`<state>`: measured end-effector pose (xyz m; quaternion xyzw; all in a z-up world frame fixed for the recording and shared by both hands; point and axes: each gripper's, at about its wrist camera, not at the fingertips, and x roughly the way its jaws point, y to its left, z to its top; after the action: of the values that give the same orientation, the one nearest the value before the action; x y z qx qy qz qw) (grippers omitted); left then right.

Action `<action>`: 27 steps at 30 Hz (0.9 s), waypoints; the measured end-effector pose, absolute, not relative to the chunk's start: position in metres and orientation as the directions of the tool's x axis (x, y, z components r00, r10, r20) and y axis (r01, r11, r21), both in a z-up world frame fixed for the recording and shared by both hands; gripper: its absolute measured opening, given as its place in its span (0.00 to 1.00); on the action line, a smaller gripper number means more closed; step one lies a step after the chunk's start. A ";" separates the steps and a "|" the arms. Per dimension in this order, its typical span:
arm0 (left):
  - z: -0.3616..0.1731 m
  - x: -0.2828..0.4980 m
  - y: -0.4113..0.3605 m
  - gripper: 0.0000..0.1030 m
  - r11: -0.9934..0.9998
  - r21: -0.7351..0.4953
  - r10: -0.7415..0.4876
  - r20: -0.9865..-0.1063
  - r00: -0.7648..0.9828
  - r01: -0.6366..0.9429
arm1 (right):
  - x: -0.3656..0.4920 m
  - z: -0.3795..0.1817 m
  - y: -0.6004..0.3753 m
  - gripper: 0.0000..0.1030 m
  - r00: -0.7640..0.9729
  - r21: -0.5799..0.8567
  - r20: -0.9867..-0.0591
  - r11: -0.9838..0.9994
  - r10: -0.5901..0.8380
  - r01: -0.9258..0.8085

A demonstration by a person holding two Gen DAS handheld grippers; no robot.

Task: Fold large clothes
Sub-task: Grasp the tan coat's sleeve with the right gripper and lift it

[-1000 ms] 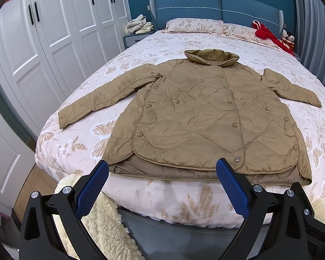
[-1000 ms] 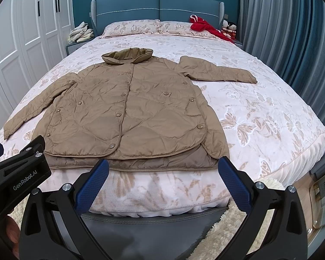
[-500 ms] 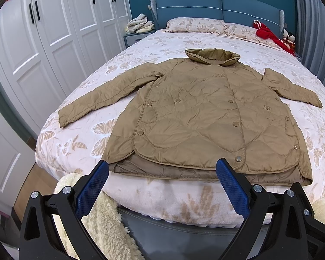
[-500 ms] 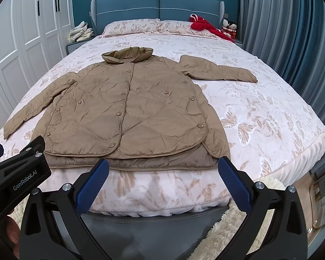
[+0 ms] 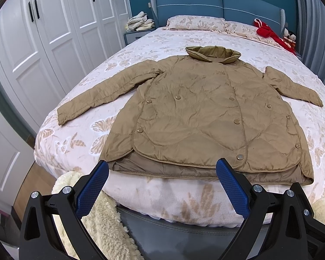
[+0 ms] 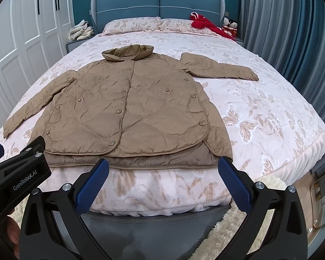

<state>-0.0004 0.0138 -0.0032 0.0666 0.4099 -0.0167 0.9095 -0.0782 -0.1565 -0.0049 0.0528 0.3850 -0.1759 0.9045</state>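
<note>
A tan quilted jacket lies flat and face up on the bed, collar toward the headboard, both sleeves spread out, hem near the foot edge. It also shows in the right wrist view. My left gripper is open and empty, held just short of the jacket's hem at its left half. My right gripper is open and empty, held just short of the hem at its right half. The left gripper's body shows at the left of the right wrist view.
The bed has a floral cover, pillows and a blue headboard. A red garment lies at the far right. White wardrobes stand left, grey curtains right. A fluffy rug lies on the floor.
Both views have shifted only very slightly toward the bed. The jacket has not moved and both grippers stay open.
</note>
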 end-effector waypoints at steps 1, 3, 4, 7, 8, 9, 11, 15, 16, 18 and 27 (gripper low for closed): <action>-0.006 0.002 0.012 0.94 0.991 0.105 0.022 -0.752 0.659 0.086 | -0.077 -0.007 -0.156 0.95 0.641 -0.040 -0.717 0.935 -0.273 0.353; -0.010 0.006 0.013 0.94 0.992 0.093 0.012 -0.760 0.650 0.091 | -0.073 -0.011 -0.158 0.95 0.641 -0.031 -0.724 0.940 -0.256 0.341; -0.011 0.010 0.013 0.94 0.992 0.089 0.011 -0.762 0.647 0.088 | -0.071 -0.014 -0.159 0.95 0.640 -0.024 -0.727 0.941 -0.248 0.337; -0.013 0.021 0.017 0.94 0.994 0.077 0.012 -0.765 0.644 0.072 | -0.060 -0.018 -0.170 0.95 0.642 0.001 -0.733 0.943 -0.225 0.332; -0.014 0.026 0.018 0.94 0.995 0.075 0.018 -0.766 0.643 0.062 | -0.055 -0.020 -0.175 0.95 0.639 0.013 -0.738 0.942 -0.218 0.336; -0.014 0.032 0.020 0.94 0.996 0.073 0.022 -0.767 0.642 0.053 | -0.050 -0.020 -0.182 0.95 0.636 0.022 -0.741 0.939 -0.214 0.342; -0.016 0.046 0.024 0.94 0.997 0.066 0.026 -0.770 0.638 0.038 | -0.039 -0.022 -0.196 0.95 0.632 0.040 -0.746 0.933 -0.210 0.357; -0.018 0.079 0.030 0.94 0.998 0.056 0.036 -0.777 0.628 0.012 | -0.009 -0.019 -0.237 0.95 0.637 0.103 -0.749 0.917 -0.184 0.385; -0.018 0.091 0.031 0.94 0.999 0.054 0.037 -0.776 0.630 0.008 | 0.001 -0.018 -0.254 0.95 0.641 0.132 -0.748 0.908 -0.171 0.397; -0.017 0.106 0.031 0.94 0.998 0.055 0.042 -0.771 0.635 0.001 | 0.025 -0.018 -0.290 0.95 0.639 0.196 -0.754 0.877 -0.152 0.439; -0.036 0.188 0.031 0.94 0.992 0.094 0.124 -0.783 0.609 -0.080 | 0.120 -0.046 -0.477 0.95 0.635 0.385 -0.745 0.646 -0.203 0.659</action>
<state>0.1875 0.0306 -0.0355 0.0246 0.4382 0.0569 0.8967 0.1200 -0.4768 -0.0460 0.3335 0.3415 -0.2566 0.8404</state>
